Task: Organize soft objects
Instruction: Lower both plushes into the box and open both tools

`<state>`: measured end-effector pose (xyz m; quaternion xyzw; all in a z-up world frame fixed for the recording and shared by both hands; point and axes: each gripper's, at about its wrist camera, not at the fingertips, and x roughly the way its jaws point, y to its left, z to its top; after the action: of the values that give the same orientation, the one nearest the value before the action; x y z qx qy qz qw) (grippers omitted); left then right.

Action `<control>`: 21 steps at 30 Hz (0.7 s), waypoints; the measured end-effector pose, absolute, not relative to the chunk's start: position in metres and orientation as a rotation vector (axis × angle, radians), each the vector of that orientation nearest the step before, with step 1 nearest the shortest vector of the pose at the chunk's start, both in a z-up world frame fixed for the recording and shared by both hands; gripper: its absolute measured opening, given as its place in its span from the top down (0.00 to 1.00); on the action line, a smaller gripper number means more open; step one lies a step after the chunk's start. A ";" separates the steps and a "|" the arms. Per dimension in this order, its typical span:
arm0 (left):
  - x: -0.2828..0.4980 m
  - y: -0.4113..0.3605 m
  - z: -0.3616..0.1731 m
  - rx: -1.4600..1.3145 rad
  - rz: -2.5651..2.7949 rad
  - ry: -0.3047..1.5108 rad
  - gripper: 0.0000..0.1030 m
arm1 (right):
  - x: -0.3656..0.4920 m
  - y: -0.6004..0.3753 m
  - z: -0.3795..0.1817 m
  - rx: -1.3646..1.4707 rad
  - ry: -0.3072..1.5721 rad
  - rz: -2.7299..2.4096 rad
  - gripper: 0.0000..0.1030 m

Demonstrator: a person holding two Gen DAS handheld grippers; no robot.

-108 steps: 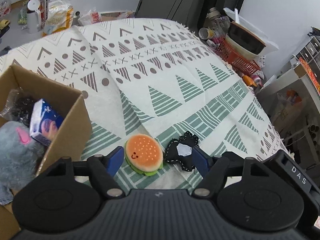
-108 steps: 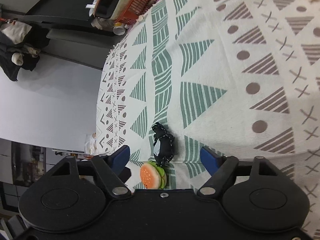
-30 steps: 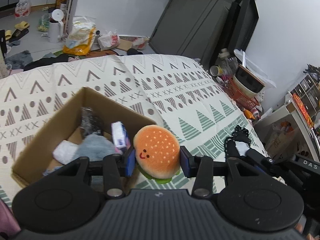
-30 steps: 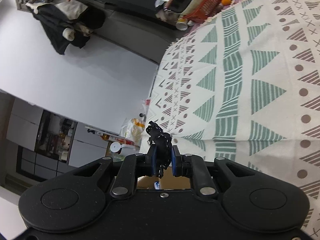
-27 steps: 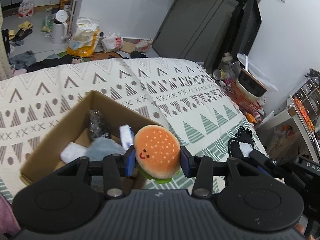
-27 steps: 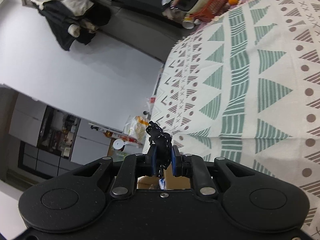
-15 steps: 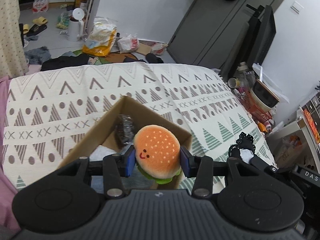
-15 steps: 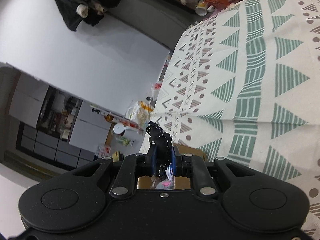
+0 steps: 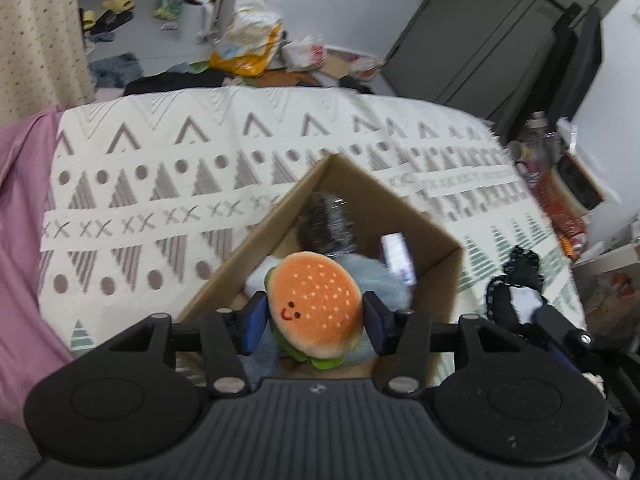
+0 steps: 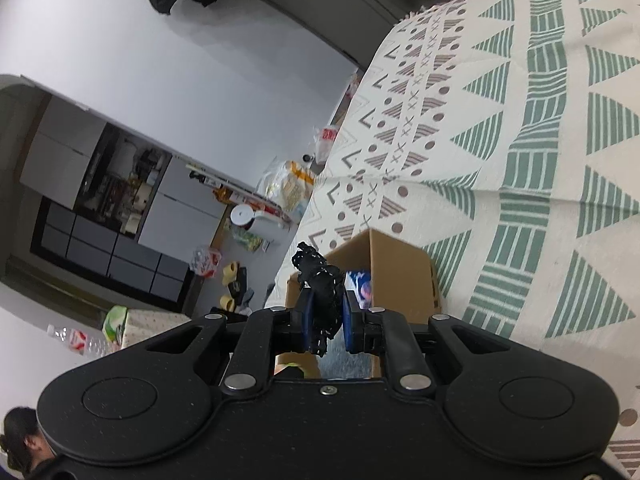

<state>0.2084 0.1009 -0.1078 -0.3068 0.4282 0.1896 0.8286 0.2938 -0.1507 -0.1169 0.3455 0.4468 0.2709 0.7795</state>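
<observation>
- The left gripper (image 9: 314,316) was clamped on a plush hamburger (image 9: 314,308), orange bun with a small smiling face, held in the air above the open cardboard box (image 9: 436,236).
- The box sat on a bed covered by a cream blanket (image 9: 160,168) patterned with brown and green triangles.
- Inside the box lay a grey fluffy item (image 9: 376,280), a dark shiny bundle (image 9: 328,220) and a small white and blue packet (image 9: 396,252).
- The right gripper (image 10: 325,314) was squeezed shut on a black felt toy (image 10: 320,280) with stitched edges; in the left view this toy (image 9: 516,284) hung to the right of the box, over the blanket rather than the opening.
- In the right view the box (image 10: 400,268) showed just beyond the toy.
- The step in hand appeared to be carrying both soft toys to the box.
- Next, the left gripper probably needed only to lower a little and open; the right one likely needed to shift leftward over the opening before letting go, or its toy might land on the blanket.
</observation>
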 end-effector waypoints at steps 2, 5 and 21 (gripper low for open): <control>0.207 0.105 -0.110 -0.661 0.430 0.926 0.46 | 0.291 -0.147 -0.118 0.737 0.975 0.595 0.85; 0.203 0.109 -0.108 -0.663 0.450 0.927 0.42 | 0.288 -0.142 -0.118 0.725 0.986 0.612 0.85; 0.193 0.095 -0.087 -0.610 0.447 0.958 0.31 | 0.258 -0.137 -0.135 0.680 1.045 0.624 0.85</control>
<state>0.1928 0.0946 -0.0865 -0.2864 0.4500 0.2099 0.8194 0.2580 -0.1369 -0.1350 0.3132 0.4813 0.2874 0.7666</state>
